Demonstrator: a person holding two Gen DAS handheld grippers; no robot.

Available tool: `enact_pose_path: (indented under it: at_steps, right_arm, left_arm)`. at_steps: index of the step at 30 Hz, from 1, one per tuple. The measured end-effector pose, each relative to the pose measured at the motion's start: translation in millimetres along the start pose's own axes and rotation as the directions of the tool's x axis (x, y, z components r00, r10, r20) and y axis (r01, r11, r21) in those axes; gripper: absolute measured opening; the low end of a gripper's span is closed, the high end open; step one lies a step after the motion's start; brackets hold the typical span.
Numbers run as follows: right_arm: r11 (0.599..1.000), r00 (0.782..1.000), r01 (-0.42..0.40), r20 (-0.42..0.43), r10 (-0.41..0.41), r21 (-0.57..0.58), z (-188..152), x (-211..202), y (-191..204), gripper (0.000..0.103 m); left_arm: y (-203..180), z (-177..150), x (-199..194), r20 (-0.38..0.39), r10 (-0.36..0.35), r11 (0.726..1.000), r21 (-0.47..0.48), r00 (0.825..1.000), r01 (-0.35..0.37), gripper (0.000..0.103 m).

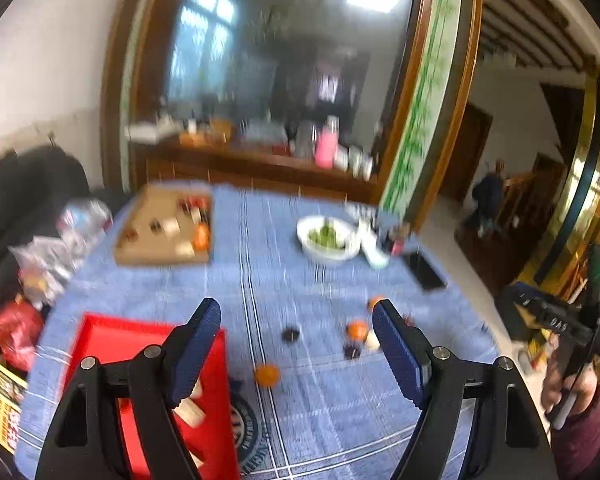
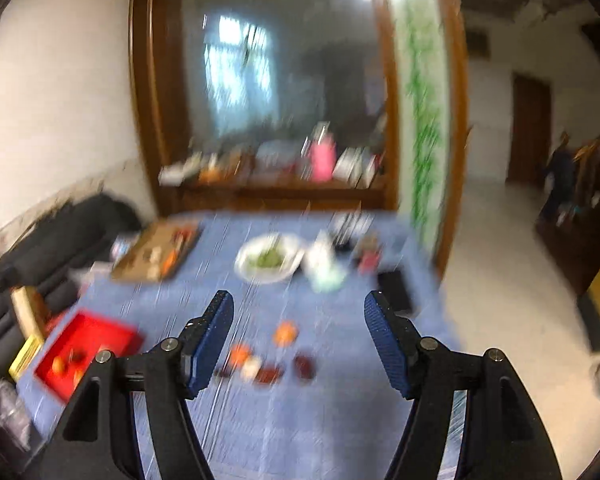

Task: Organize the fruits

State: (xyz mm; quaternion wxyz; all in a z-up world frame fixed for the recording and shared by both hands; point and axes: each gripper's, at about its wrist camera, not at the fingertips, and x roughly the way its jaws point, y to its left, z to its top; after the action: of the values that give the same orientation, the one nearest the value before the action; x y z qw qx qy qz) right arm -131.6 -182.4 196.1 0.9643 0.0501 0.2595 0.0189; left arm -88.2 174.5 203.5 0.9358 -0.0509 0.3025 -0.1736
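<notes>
Small orange fruits (image 1: pixel 267 375) and dark fruits (image 1: pixel 290 335) lie scattered on the blue tablecloth (image 1: pixel 280 248). A red tray (image 1: pixel 116 340) sits at the near left; in the right wrist view the tray (image 2: pixel 96 332) holds a few small fruits. My left gripper (image 1: pixel 296 354) is open and empty above the cloth, its left finger over the tray. My right gripper (image 2: pixel 299 346) is open and empty above a loose group of orange and dark fruits (image 2: pixel 260 364). Both views are blurred.
A white bowl of green food (image 1: pixel 326 238) and a black phone (image 1: pixel 424 270) lie at the far right of the table. A cardboard tray with items (image 1: pixel 164 228) sits far left. Bags (image 1: pixel 40 256) crowd the left edge. The right gripper's handle (image 1: pixel 572 328) shows at the right edge.
</notes>
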Motion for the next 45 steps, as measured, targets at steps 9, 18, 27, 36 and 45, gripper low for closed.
enact_pose_path:
  at_steps: [9, 18, 27, 36, 45]
  right_arm:
    - [0.975, 0.938, -0.069, -0.318, 0.135, 0.212, -76, 160, -10, 0.044]
    - [0.979, 0.932, -0.055, -0.341, 0.121, 0.198, -89, 214, 3, 0.044]
    - [0.959, 0.93, -0.068, -0.331, 0.16, 0.274, -101, 221, -10, 0.03]
    - [0.945, 0.933, -0.082, -0.308, 0.184, 0.317, -99, 216, -18, 0.028]
    - [0.946, 0.935, -0.111, -0.291, 0.204, 0.305, -97, 213, -13, 0.028]
  left_arm:
    - [4, -41, 104, -0.185, -0.08, 0.994, -0.084, 0.98, 0.065, 0.054]
    - [-26, -63, 172, -0.306, -0.108, 0.993, -0.083, 0.946, 0.086, 0.054]
    - [-60, -74, 211, -0.349, -0.13, 0.992, -0.038, 0.928, 0.124, 0.054]
    - [-86, -85, 243, -0.386, -0.088, 0.992, 0.052, 0.918, 0.116, 0.053]
    - [-80, -82, 231, -0.342, -0.037, 0.997, 0.05, 0.939, 0.057, 0.024]
